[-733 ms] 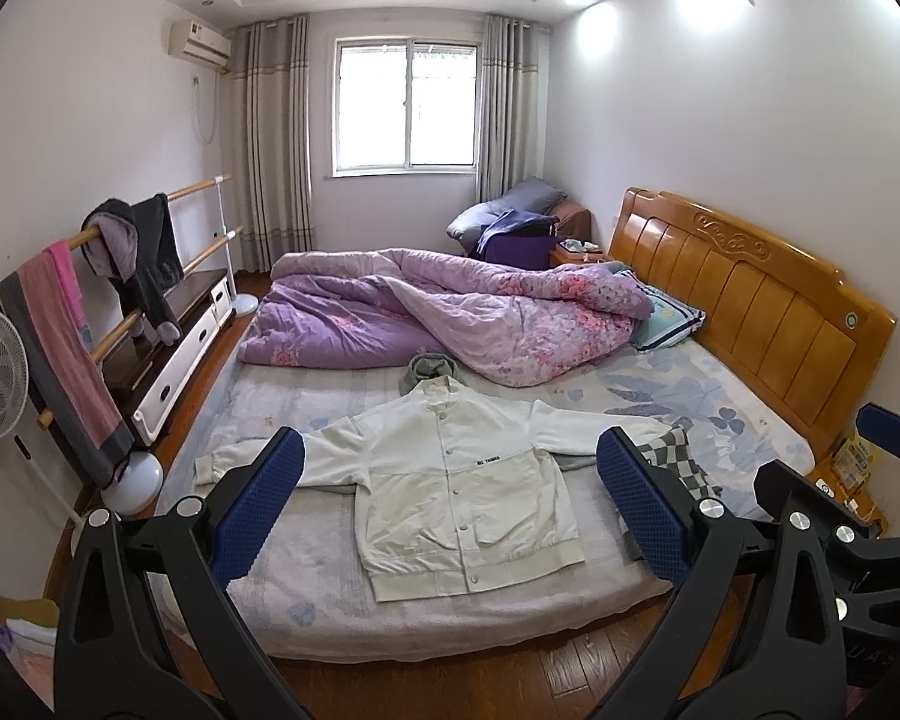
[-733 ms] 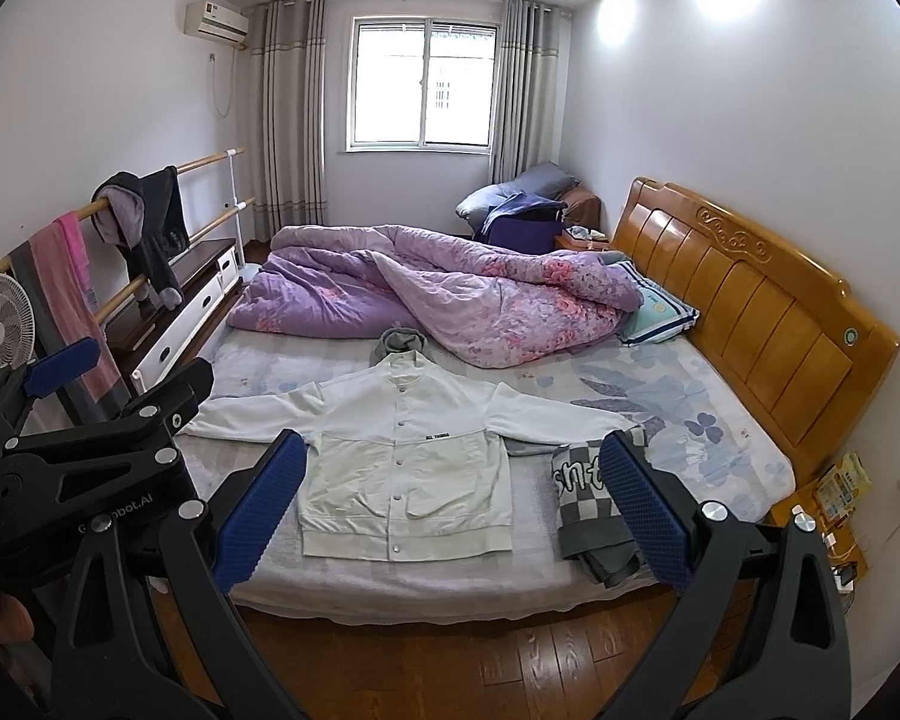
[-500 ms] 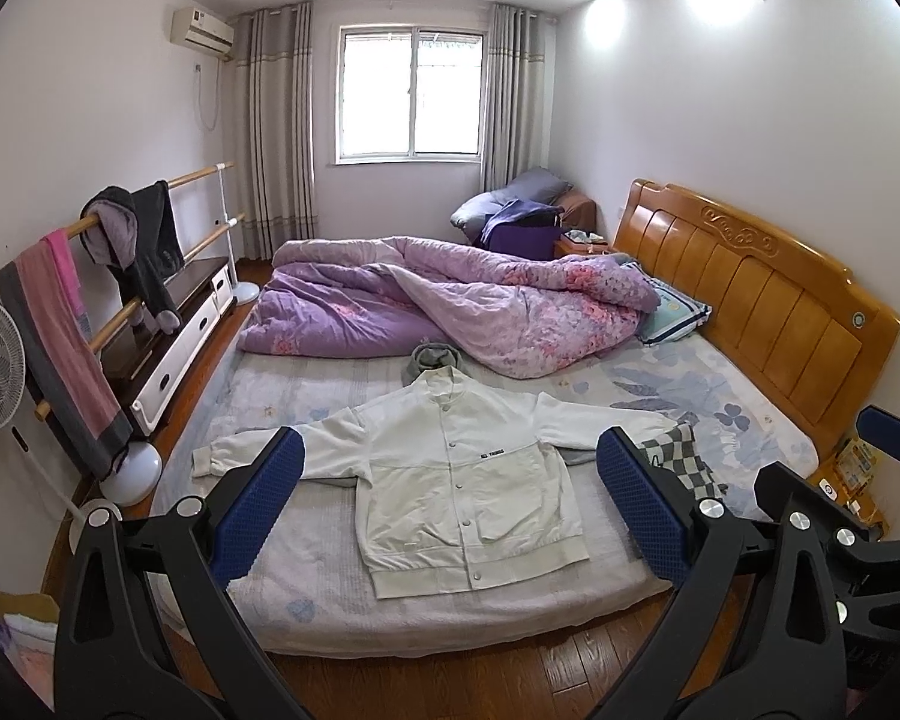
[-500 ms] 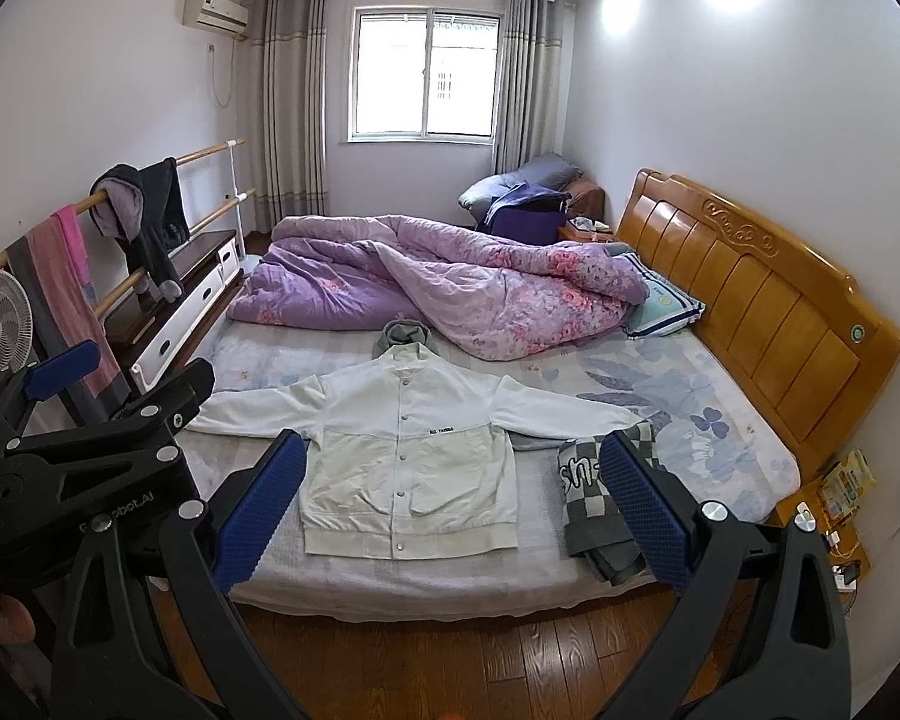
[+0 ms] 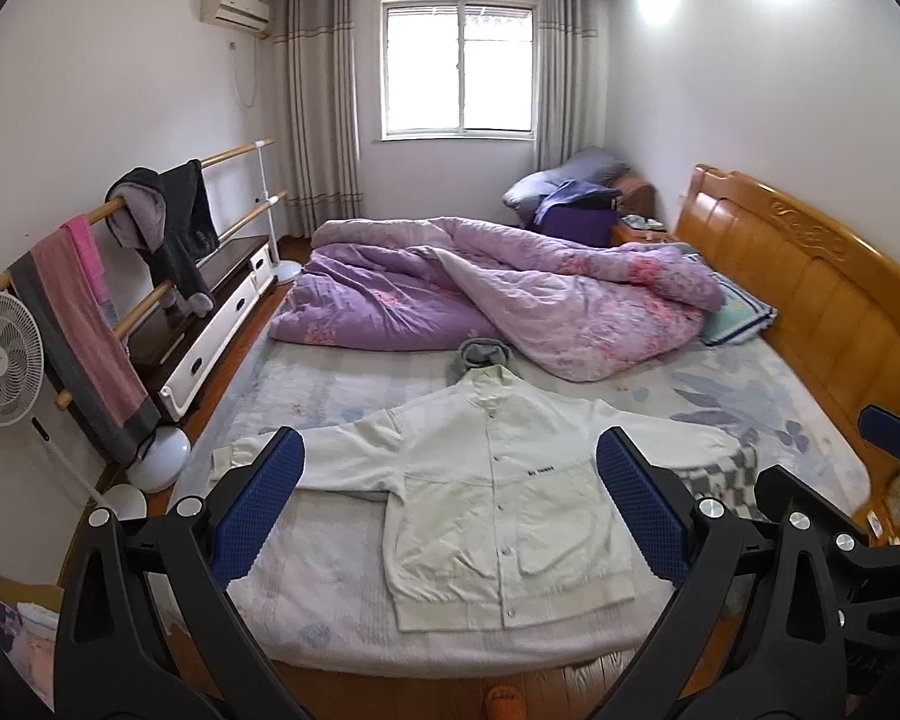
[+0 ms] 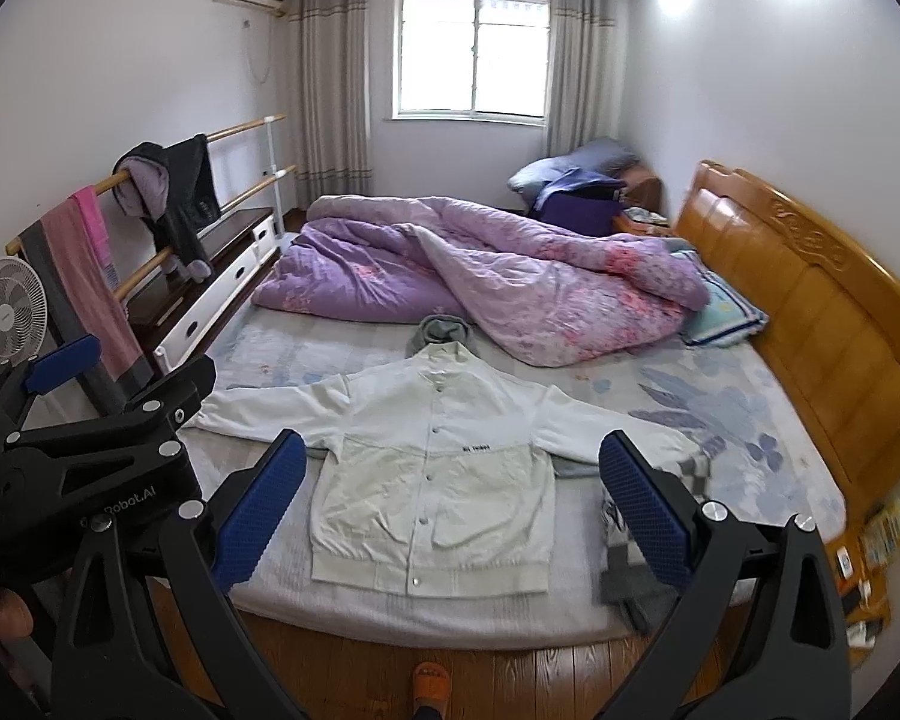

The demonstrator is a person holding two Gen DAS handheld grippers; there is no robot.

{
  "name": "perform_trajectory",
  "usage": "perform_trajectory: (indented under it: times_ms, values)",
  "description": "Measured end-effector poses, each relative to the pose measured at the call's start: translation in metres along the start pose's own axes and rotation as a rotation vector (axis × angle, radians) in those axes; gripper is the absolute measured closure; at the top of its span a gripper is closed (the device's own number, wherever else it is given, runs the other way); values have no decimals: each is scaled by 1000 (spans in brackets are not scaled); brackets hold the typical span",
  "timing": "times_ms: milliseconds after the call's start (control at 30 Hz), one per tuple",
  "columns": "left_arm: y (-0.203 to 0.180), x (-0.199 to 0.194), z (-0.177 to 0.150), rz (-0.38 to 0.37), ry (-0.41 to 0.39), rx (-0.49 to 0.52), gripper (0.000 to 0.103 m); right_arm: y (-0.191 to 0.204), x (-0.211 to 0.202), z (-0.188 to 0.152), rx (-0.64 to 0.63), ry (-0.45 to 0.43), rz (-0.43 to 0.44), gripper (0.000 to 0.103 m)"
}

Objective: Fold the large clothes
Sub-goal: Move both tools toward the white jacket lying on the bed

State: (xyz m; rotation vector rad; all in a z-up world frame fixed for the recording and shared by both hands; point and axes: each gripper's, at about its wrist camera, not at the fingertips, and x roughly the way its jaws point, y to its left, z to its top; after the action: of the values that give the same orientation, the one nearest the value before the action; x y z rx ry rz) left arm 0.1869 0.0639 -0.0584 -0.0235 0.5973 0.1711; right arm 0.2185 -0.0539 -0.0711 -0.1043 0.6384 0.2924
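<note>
Along the bed's (image 5: 306, 612) near edge my white jacket (image 5: 498, 492) lies flat, sleeves stretched sideways; my left gripper (image 5: 450, 504) and right gripper (image 6: 453, 504), both wide open and empty, hover before it, each nearer its own sleeve.

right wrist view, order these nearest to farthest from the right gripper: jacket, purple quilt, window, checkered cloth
From the right gripper:
1. Jacket, spread flat on the near edge of the bed, between the fingers; checkered cloth, by the right finger. Too close to call.
2. Purple quilt, bunched up mid-bed behind the jacket's collar.
3. Window, on the far wall.
</note>
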Motion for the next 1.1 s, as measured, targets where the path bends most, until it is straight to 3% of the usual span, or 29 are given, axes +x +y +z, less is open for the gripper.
perform_trajectory:
  times_ms: [233, 467, 667, 867, 1033, 1100]
  values:
    - [6, 90, 44, 48, 78, -29, 5, -14, 83, 44, -47, 62, 56, 8]
    - [42, 177, 45, 95, 190, -59, 5, 11, 167, 57, -97, 181, 104, 8]
    - [115, 257, 0, 44, 310, -114, 5, 70, 259, 42, -178, 342, 95, 8]
    - [217, 365, -57, 17, 525, -200, 5, 128, 345, 22, -213, 445, 34, 8]
    - [319, 438, -111, 29, 622, -376, 5, 166, 417, 8, -166, 533, 19, 9]
    - [365, 466, -136, 49, 649, -500, 5, 173, 439, 1, -118, 562, 18, 9]
